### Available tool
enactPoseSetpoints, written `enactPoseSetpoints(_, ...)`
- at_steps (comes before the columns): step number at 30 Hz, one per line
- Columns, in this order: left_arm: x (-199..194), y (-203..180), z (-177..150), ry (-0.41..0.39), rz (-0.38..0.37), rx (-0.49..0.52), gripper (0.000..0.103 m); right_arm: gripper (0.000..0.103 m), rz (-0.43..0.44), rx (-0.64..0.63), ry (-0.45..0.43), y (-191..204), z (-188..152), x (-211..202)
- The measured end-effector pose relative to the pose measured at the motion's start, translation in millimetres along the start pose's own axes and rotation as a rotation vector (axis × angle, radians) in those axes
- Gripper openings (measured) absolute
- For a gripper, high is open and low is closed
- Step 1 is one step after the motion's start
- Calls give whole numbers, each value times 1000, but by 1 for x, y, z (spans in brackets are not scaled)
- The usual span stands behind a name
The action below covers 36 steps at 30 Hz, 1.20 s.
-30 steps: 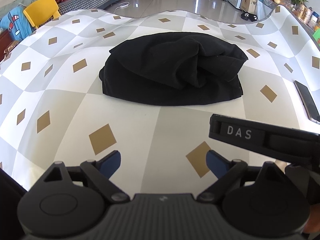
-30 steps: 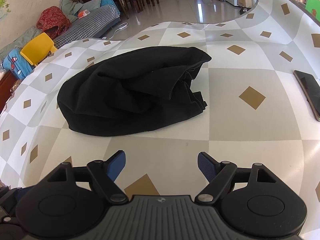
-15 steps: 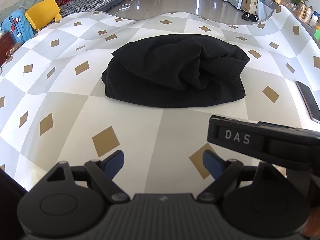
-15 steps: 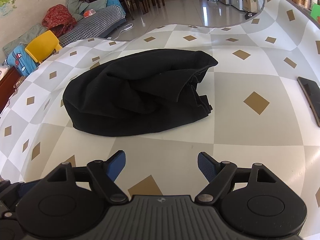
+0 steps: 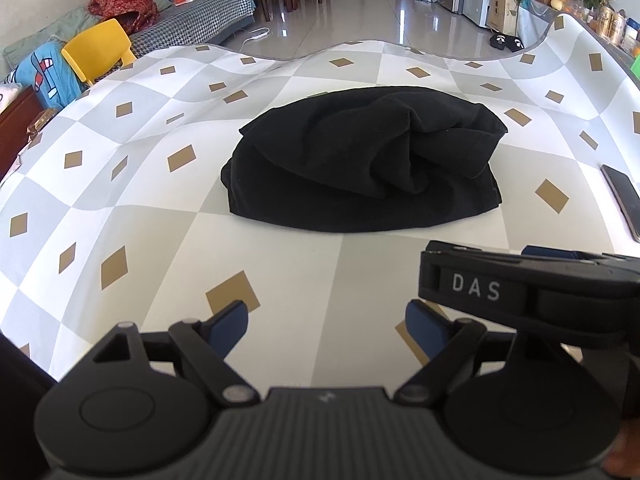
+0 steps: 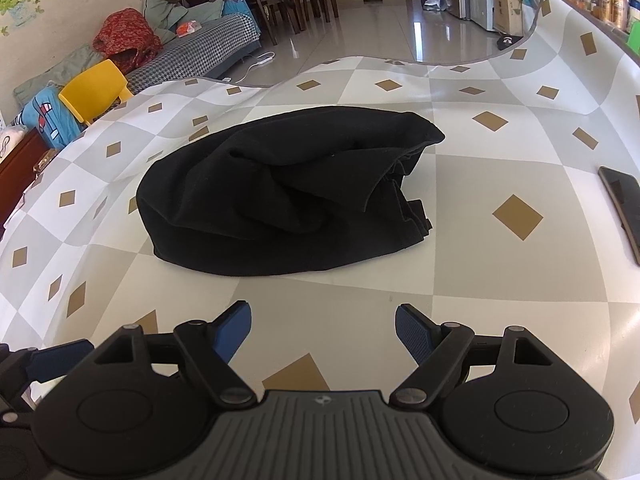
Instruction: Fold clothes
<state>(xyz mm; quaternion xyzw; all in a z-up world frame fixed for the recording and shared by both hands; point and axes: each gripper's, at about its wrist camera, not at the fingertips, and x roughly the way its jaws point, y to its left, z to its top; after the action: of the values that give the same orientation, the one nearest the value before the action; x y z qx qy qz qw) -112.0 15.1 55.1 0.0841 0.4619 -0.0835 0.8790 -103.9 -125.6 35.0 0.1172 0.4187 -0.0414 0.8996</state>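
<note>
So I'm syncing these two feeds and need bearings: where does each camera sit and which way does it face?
Left wrist: on the left gripper, low over the checkered tablecloth, facing the black garment head-on; own open blue fingers show, plus the right gripper crossing at right.
Right wrist: on the right gripper, facing the garment from further right; own open fingers show, the left gripper at bottom left.
Shared: garment, tablecloth, phone, yellow chair.
</note>
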Motion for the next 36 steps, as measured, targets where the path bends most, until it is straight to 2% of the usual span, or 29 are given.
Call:
enactPoseSetpoints(6, -2, 1, 0, -7, 10, 5, 88, 79, -4, -9, -7, 1, -1, -2)
enactPoseSetpoints(14, -4, 2, -1, -11, 18, 7, 98, 79, -4, -17, -8, 2, 0, -2)
enactPoseSetpoints(36, -1, 6, 0, -3, 32, -8, 101, 79, -20, -48, 5, 7, 1, -4)
